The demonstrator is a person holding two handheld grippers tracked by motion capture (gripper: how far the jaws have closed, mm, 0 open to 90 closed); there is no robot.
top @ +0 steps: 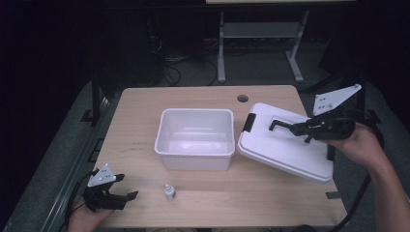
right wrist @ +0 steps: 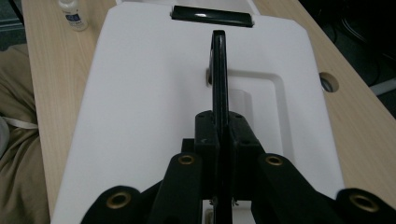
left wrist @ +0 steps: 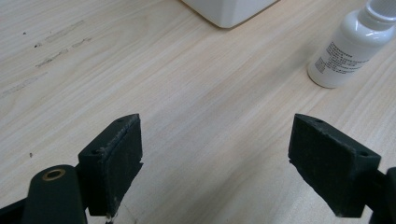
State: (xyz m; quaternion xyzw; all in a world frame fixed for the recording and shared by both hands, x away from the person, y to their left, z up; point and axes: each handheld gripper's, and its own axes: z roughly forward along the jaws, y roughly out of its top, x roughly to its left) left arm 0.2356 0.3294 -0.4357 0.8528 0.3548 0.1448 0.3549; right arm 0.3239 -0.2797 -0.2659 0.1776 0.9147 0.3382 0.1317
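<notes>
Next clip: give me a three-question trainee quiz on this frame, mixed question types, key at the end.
1. True or false: the right tongs are shut on the black handle of the white lid.
2. Multiple choice: where is the small white bottle? A) inside the white tub; B) upright on the table in front of the tub; C) on the lid.
3. Short answer: how do the left tongs stand, and are they holding anything?

Key
1. True: the jaws are closed on the handle, and the lid sits tilted to the right of the tub.
2. B.
3. Open, holding nothing, above bare table with the bottle ahead of them.
</notes>
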